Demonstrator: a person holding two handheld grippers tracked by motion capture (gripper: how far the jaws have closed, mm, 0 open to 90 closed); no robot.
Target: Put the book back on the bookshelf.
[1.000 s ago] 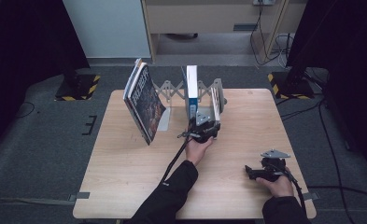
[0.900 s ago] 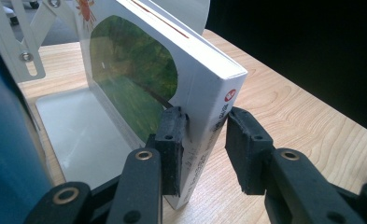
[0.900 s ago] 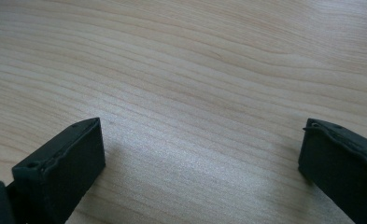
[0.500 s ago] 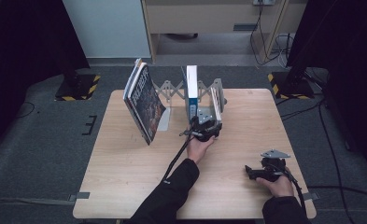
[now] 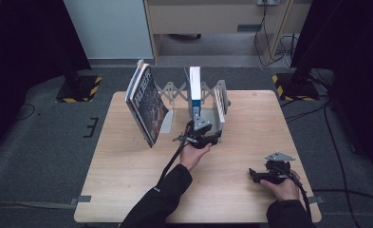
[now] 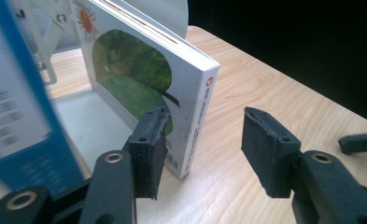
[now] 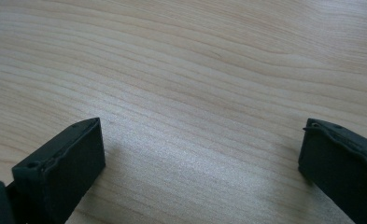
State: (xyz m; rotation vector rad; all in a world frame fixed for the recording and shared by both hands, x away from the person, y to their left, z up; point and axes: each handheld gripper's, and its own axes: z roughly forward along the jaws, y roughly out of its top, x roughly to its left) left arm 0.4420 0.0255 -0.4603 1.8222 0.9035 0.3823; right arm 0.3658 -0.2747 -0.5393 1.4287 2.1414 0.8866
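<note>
A thin picture book [image 6: 125, 70] with a white spine and a green cover stands tilted at the right end of a grey accordion book rack [image 5: 172, 90]; the high view shows this book [image 5: 219, 105] too. My left gripper [image 6: 202, 135] is open around the book's lower spine corner. Its jaws have just been opening. The left pad is close to the cover and the right pad stands well clear of it. In the high view the left gripper [image 5: 207, 128] sits just before the rack. My right gripper [image 7: 200, 140] is open over bare wood, resting at the table's near right [image 5: 255, 175].
A blue and white book [image 5: 194, 88] stands upright in the middle of the rack, close on the left in the left gripper view [image 6: 13, 116]. A large magazine [image 5: 146, 107] leans at the rack's left end. The wooden table [image 5: 127, 190] ends near my right hand.
My left hand has drawn back a little from the rack toward the person. The books and the right hand have stayed put.
</note>
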